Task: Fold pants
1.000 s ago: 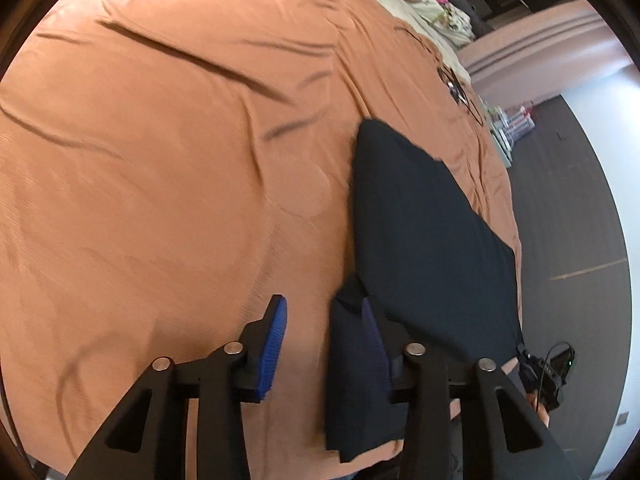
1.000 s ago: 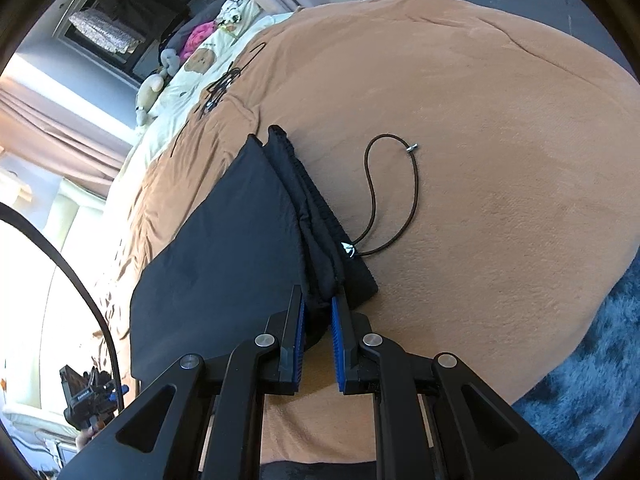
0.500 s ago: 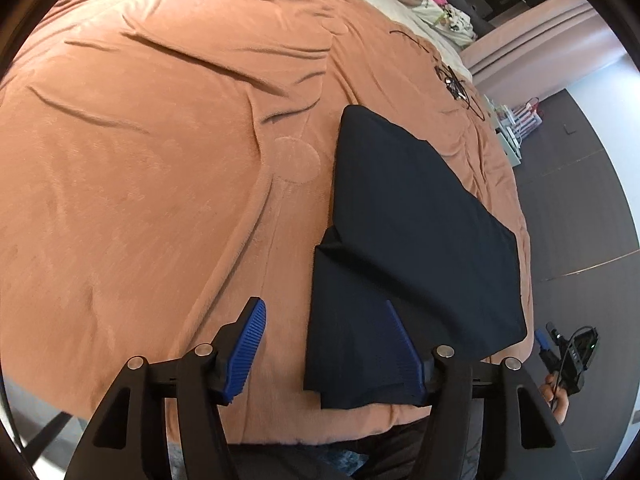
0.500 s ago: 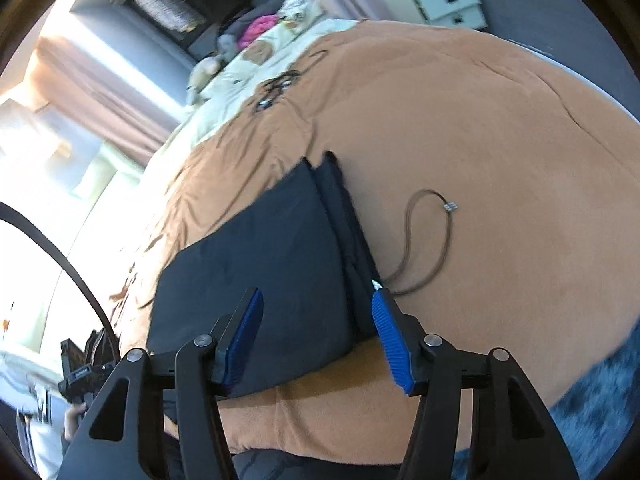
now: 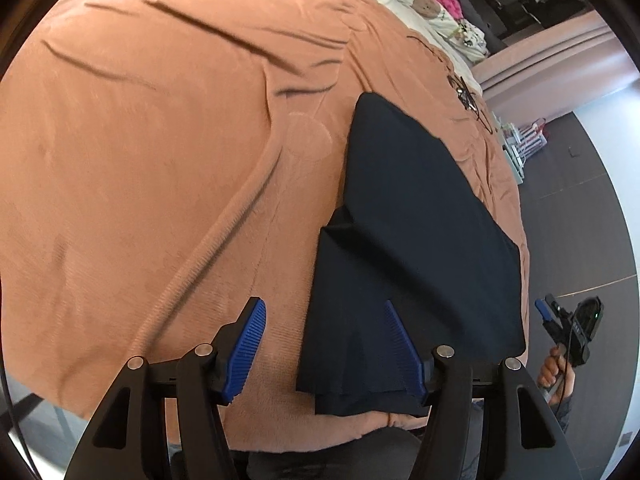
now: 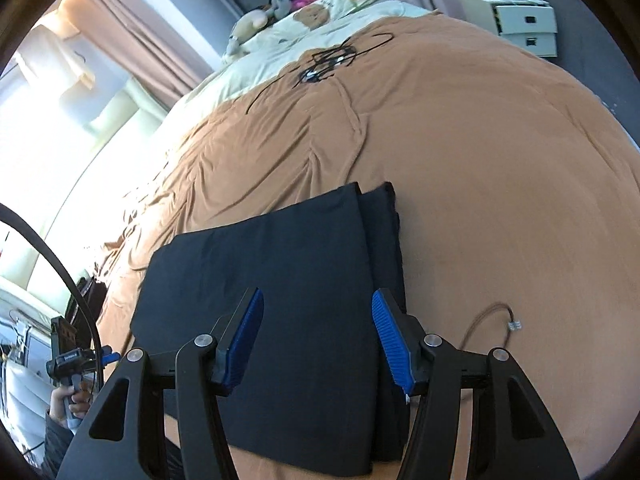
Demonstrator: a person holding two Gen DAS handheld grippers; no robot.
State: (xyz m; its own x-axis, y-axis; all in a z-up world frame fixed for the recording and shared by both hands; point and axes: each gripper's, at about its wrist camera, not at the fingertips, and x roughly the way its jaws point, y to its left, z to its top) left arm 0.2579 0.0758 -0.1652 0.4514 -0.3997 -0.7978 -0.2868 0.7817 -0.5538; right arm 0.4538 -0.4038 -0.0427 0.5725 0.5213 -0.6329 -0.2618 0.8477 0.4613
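Left wrist view: I hold the left gripper (image 5: 322, 350) with its blue pads spread and nothing pinched, above the near edge of the folded dark navy pants (image 5: 408, 248). The pants lie flat on the orange-brown bedspread (image 5: 140, 168), close to its near edge, one folded layer stepping out toward the gripper. Beyond the pants' right edge, off the bed, my other hand (image 5: 554, 376) grips the handle of the right gripper (image 5: 560, 320). A tangle of black cable (image 5: 466, 94) sits on the bedspread well beyond the pants' far corner.

Right wrist view: the right gripper (image 6: 318, 344) hangs over the pants (image 6: 280, 300), jaws spread wide and clamping nothing. The pants form a tidy rectangle on the bedspread (image 6: 480, 160), a narrower folded strip showing along their right side. A brown cord (image 6: 486, 322) curls on the bedspread just right of the pants. Left of the pants, the left gripper (image 6: 94, 358) shows in my hand (image 6: 66, 404).
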